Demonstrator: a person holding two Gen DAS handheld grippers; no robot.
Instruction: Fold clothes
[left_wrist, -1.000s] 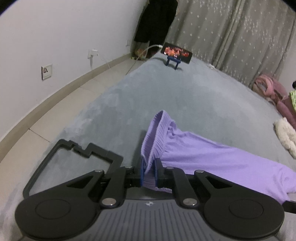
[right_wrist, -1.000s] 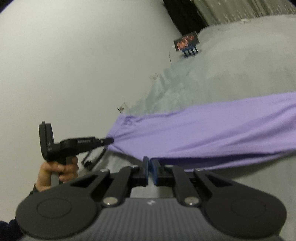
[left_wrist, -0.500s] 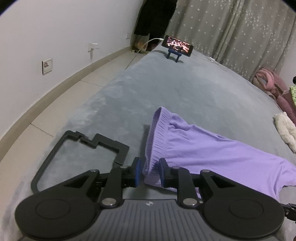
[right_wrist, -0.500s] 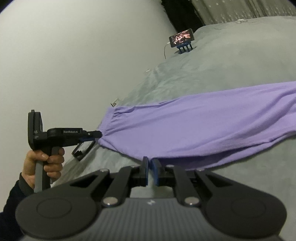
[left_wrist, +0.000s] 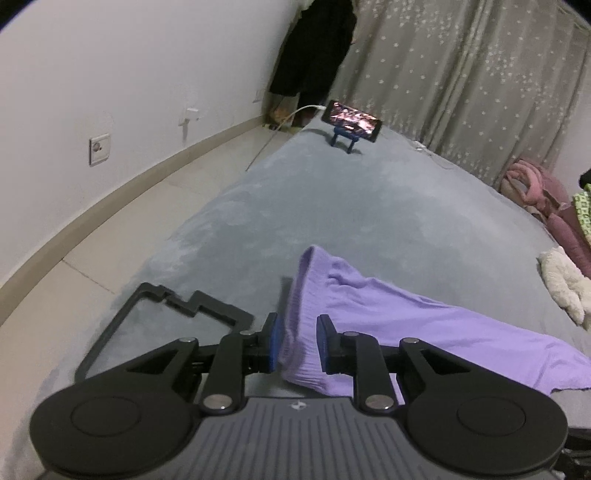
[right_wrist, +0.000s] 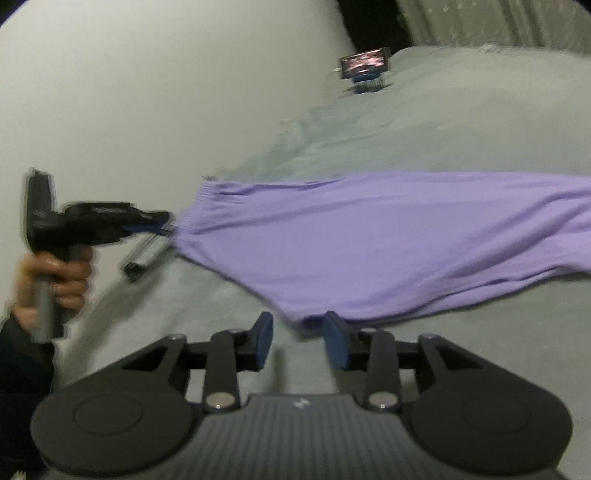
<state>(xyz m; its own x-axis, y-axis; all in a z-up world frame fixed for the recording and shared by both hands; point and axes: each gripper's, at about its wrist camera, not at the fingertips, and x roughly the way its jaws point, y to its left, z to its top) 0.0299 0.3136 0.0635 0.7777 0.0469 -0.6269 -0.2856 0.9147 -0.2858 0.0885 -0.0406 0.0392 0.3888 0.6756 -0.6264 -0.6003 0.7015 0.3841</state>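
Observation:
Purple trousers (left_wrist: 406, 332) lie stretched across the grey bed (left_wrist: 351, 221). Their ribbed waistband end sits between the spread blue pads of my left gripper (left_wrist: 299, 343), which is open and no longer pinches it. In the right wrist view the trousers (right_wrist: 369, 240) run from left to right, with the left gripper (right_wrist: 164, 223) at the waistband corner, held by a person's hand (right_wrist: 55, 273). My right gripper (right_wrist: 299, 339) is open too, and the near hem of the cloth lies just beyond its fingertips.
A black angular frame (left_wrist: 147, 314) lies on the bed by the left gripper, near the bed's left edge and the tiled floor (left_wrist: 110, 229). A phone on a blue stand (left_wrist: 351, 122) stands at the far end. Pink clothes (left_wrist: 535, 184) and a white fluffy item (left_wrist: 561, 280) lie at the right.
Both grippers were shut on the trousers one second ago. The left one spread first, then the right one; the cloth has dropped flat onto the bed.

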